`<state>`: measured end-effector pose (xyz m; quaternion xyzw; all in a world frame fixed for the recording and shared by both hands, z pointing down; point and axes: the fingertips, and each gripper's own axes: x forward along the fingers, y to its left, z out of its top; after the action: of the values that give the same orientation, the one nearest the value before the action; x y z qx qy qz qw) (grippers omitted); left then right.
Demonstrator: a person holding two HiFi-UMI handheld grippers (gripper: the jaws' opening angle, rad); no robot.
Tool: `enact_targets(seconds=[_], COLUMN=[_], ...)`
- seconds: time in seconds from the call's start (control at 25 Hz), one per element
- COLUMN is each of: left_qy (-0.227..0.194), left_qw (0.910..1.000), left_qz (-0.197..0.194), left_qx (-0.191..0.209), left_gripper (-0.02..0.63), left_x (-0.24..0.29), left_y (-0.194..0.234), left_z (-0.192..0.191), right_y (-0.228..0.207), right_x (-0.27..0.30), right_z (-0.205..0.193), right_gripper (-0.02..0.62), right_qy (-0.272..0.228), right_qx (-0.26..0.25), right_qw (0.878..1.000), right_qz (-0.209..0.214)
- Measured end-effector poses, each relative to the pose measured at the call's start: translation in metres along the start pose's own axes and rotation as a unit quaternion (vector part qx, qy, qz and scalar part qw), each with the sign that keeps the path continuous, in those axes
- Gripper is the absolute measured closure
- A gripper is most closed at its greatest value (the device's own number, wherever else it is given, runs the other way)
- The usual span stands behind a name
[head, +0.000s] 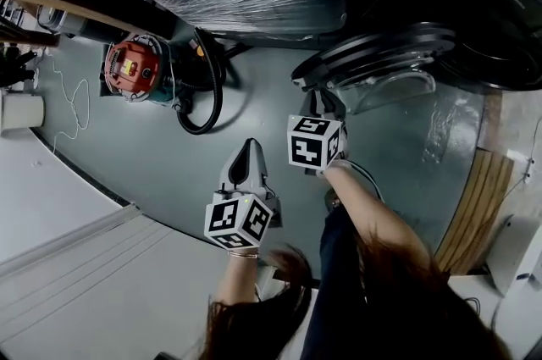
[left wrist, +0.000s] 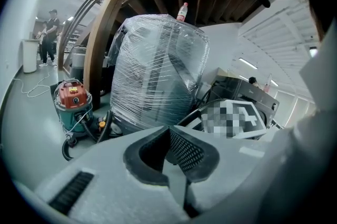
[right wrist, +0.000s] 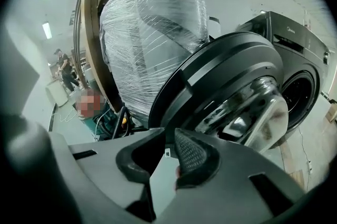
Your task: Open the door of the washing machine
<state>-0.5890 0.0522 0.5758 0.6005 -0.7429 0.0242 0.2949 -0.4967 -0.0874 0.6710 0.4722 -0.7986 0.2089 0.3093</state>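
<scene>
Evidently the main work is done: the door (right wrist: 226, 80) stands swung well out from the washer (right wrist: 295, 44), its glass bowl facing the right gripper view and the dark drum mouth (right wrist: 297, 96) exposed behind it. In the head view the door sits out over the grey floor (head: 254, 104), hinged at the machine along the top right. The right gripper (right wrist: 167, 136) is just beside the door's near rim, but its jaws stand only a little apart with nothing between the pads, so it has no hold on the door as far as either view shows. The left gripper (left wrist: 169, 130) hangs further from the machine, pointing towards a film-wrapped bundle (left wrist: 158, 70) and a red vacuum (left wrist: 73, 104); its pads meet at the tips and carry nothing. Judging by how wide the door stands, little is left — at most a further nudge if it should go fully back, which would fall to the right gripper since it is the nearer. Whether the door rests steady at this angle cannot be told.
</scene>
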Motion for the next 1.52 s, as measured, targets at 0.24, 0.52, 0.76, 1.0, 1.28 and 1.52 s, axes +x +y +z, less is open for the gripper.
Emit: enact_targets(seconds=[0.24, 0.52, 0.76, 1.0, 1.28, 1.52], left_qy=[-0.004, -0.004, -0.003, -0.006, -0.005, 0.01], left_qw=[1.0, 0.9997, 0.999, 0.9973, 0.9949, 0.9881], left_qz=[0.0, -0.015, -0.032, -0.053, -0.077, -0.114], left_qx=[0.004, 0.016, 0.032, 0.049, 0.066, 0.103], left_gripper=[0.594, 0.594, 0.594, 0.594, 0.594, 0.594], left_x=[-0.016, -0.031, -0.045, -0.057, -0.07, -0.083], left_y=[-0.037, -0.086, -0.122, -0.161, -0.206, -0.253], left_z=[-0.008, -0.014, -0.012, -0.006, -0.005, -0.012], right_y=[-0.032, -0.075, -0.106, -0.13, -0.162, -0.182], right_x=[-0.031, -0.069, -0.106, -0.143, -0.187, -0.223], right_z=[-0.005, -0.009, -0.014, -0.012, -0.009, -0.015], right_gripper=[0.551, 0.552, 0.554, 0.56, 0.571, 0.58], right_qy=[-0.005, -0.013, -0.02, -0.035, -0.054, -0.064], right_qx=[-0.008, -0.018, -0.02, -0.025, -0.03, -0.035], right_qw=[1.0, 1.0, 1.0, 0.999, 0.998, 0.997], right_qz=[0.006, 0.001, -0.007, -0.01, -0.019, -0.025])
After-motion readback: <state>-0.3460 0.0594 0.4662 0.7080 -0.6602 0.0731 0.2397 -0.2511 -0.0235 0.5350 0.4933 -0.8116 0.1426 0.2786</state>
